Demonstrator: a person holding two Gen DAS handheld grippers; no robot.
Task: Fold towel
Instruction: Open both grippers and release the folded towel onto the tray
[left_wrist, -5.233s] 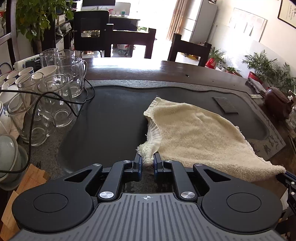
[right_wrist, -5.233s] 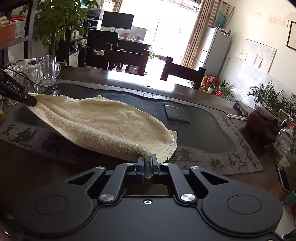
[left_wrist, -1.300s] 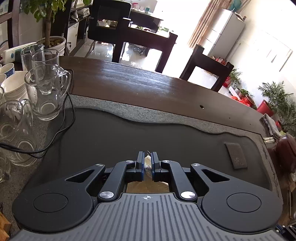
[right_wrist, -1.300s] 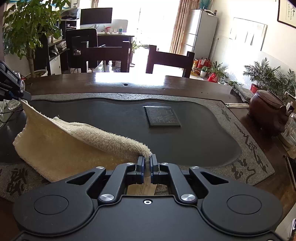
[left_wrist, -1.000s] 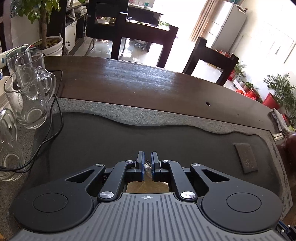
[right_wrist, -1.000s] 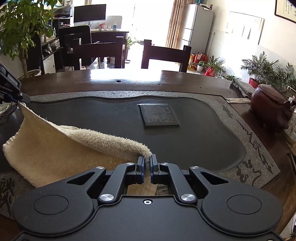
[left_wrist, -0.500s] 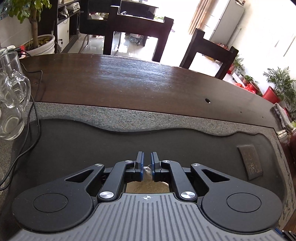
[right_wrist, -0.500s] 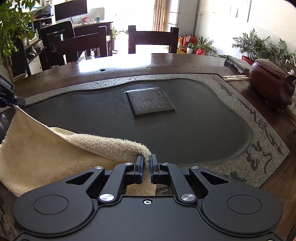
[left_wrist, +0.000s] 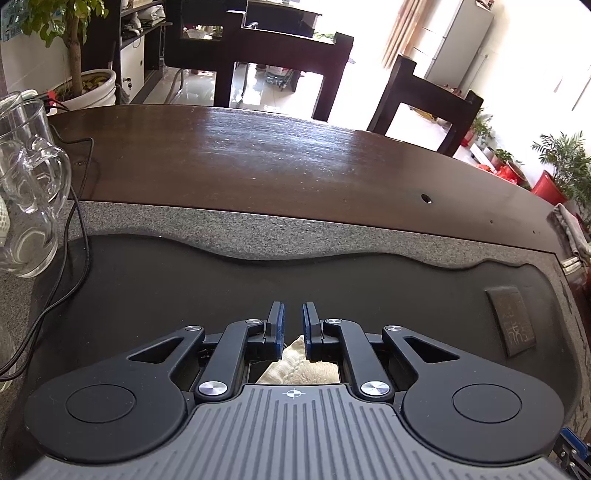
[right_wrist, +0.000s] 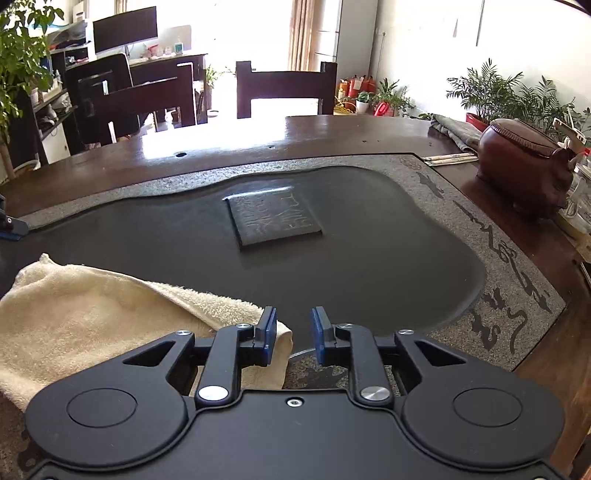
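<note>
As my right hand-held gripper (right_wrist: 292, 334) had just opened off the towel (right_wrist: 92, 314), my left hand-held gripper (left_wrist: 293, 328) stood slightly parted; dragging either away might undo the fold.

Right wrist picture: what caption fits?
Open right claw beside a cream towel lying on the dark stone tray.

Sunlit room, dark chairs (right_wrist: 286, 90)
</note>
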